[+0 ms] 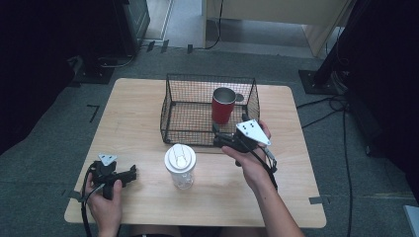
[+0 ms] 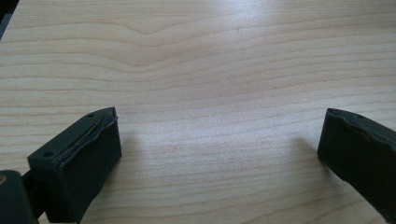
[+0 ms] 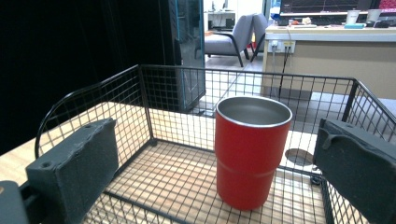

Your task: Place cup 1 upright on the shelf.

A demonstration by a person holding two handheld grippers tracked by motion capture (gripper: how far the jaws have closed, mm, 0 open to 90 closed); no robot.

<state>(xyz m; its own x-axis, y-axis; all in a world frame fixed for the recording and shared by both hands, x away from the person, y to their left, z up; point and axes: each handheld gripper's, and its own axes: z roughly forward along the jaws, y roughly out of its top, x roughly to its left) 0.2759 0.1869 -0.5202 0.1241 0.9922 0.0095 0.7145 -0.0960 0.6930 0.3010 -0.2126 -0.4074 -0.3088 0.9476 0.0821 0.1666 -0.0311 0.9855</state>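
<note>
High view: a black wire basket [image 1: 170, 106] stands on the far middle of the wooden table [image 1: 133, 123], and everything else is easiest placed against it. A red cup [image 1: 223, 105] with a bare metal inside stands upright within the basket, toward its right end and close to its near wall. The right gripper [image 1: 222, 138] sits at the basket's near right corner, held in the person's right hand [image 1: 249, 163], its grey three-cornered plate up and its jaws pointing over the near rim toward the cup. On the bare table just in front of the basket stands a clear bottle [image 1: 181, 167] with a white lid, upright and apart from the wire. Well to the basket's near left, close to the table's front edge, the left gripper [image 1: 129, 175] is held low in the left hand [image 1: 104, 200].

Right gripper view: the jaws are spread wide, one on either side of the red cup [image 3: 250, 149], and neither pad touches it; the cup's base rests on the basket floor [image 3: 177, 182].

Left gripper view: the jaws are likewise released and wide apart, with plain wood grain between them.
</note>
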